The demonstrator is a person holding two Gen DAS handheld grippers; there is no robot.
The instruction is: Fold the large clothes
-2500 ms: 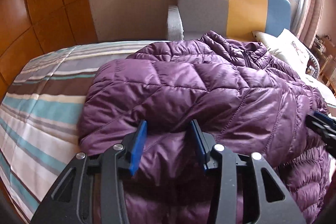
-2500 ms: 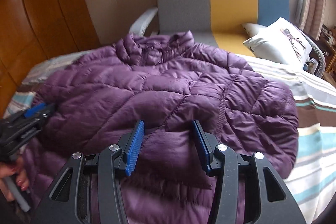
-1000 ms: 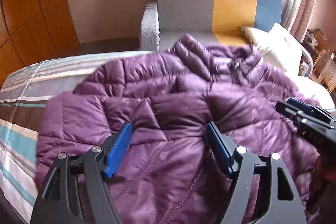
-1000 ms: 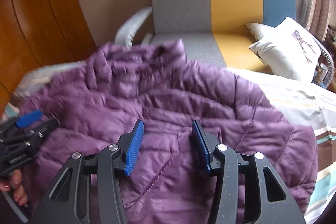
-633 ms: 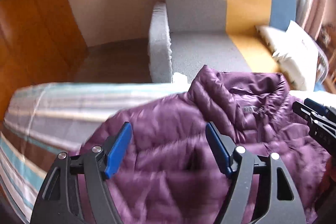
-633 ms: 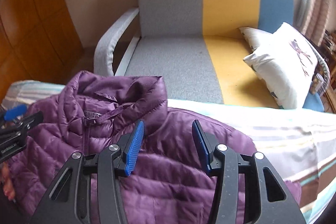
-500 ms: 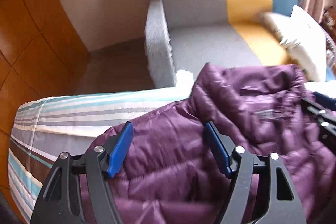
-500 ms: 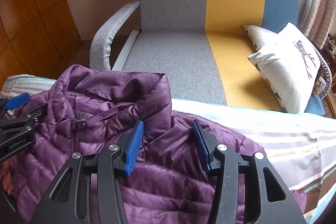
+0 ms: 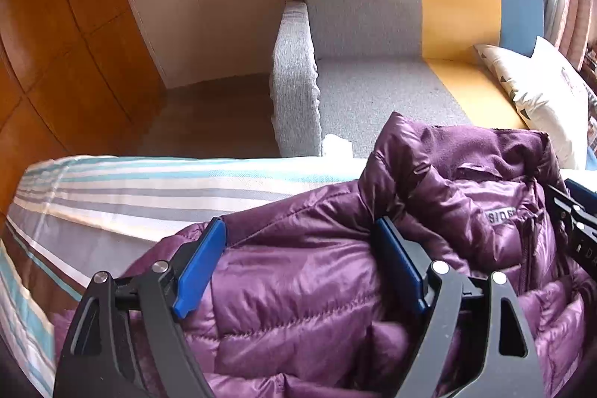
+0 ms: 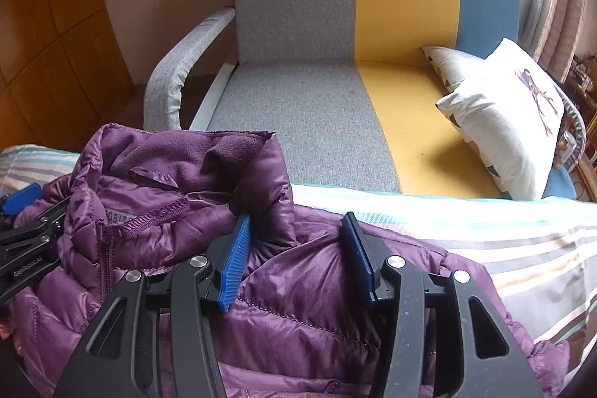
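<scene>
— Where was the jacket [image 9: 317,290]?

— On the striped bedspread [image 9: 123,193], collar [image 10: 194,159] standing up toward the sofa [image 10: 298,99], with a pillow [image 10: 511,122] at the sofa's far end.

— And the left gripper [image 9: 298,241]?

— Its fingers stood wide apart and had just been opening. The jacket's shoulder lay between them, but the pads were not pressing it.

— The right gripper [image 10: 296,234]?

— Partly apart over the other shoulder beside the collar. Fabric sat between the fingers, with no pinch visible.
</scene>
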